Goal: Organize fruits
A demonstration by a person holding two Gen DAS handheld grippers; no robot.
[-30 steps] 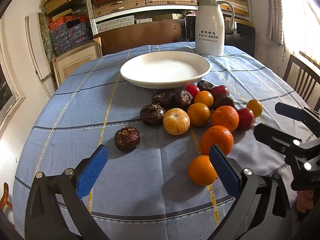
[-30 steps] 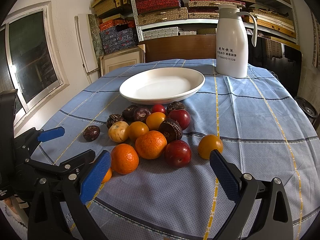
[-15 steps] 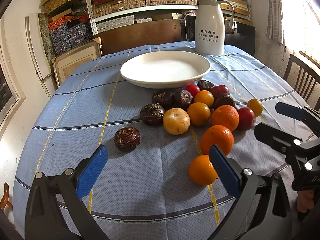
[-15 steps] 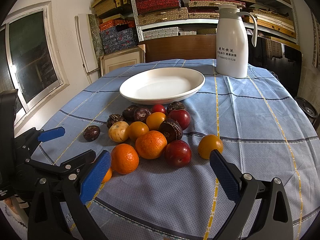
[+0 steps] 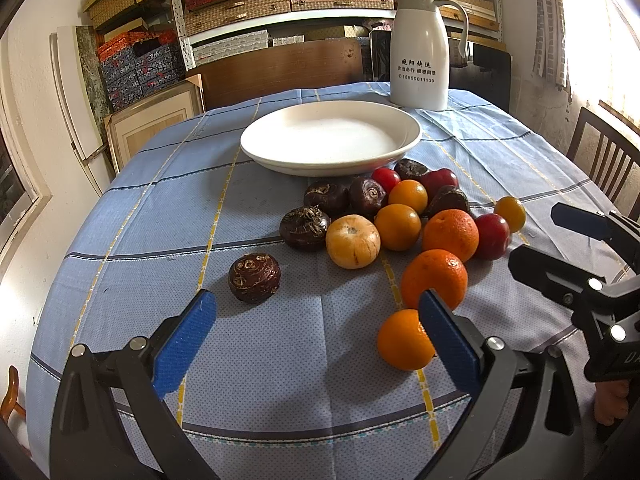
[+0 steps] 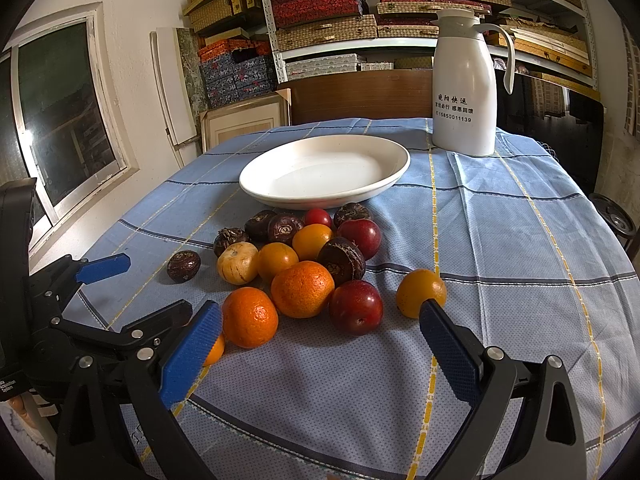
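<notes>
A pile of fruit lies on the blue checked tablecloth in front of an empty white plate (image 5: 332,140), which also shows in the right wrist view (image 6: 324,170). It holds oranges (image 5: 434,278) (image 6: 302,288), red plums (image 6: 355,306), dark brown water chestnuts (image 5: 254,278) and a pale yellow fruit (image 5: 352,242). My left gripper (image 5: 316,340) is open and empty above the cloth, with a small orange (image 5: 404,340) by its right finger. My right gripper (image 6: 320,350) is open and empty just short of the pile.
A white thermos jug (image 5: 420,46) stands behind the plate, also in the right wrist view (image 6: 466,84). Shelves of boxes (image 6: 328,0) fill the back wall. A wooden chair (image 5: 604,160) stands at the table's right side. A window (image 6: 60,120) is on the left.
</notes>
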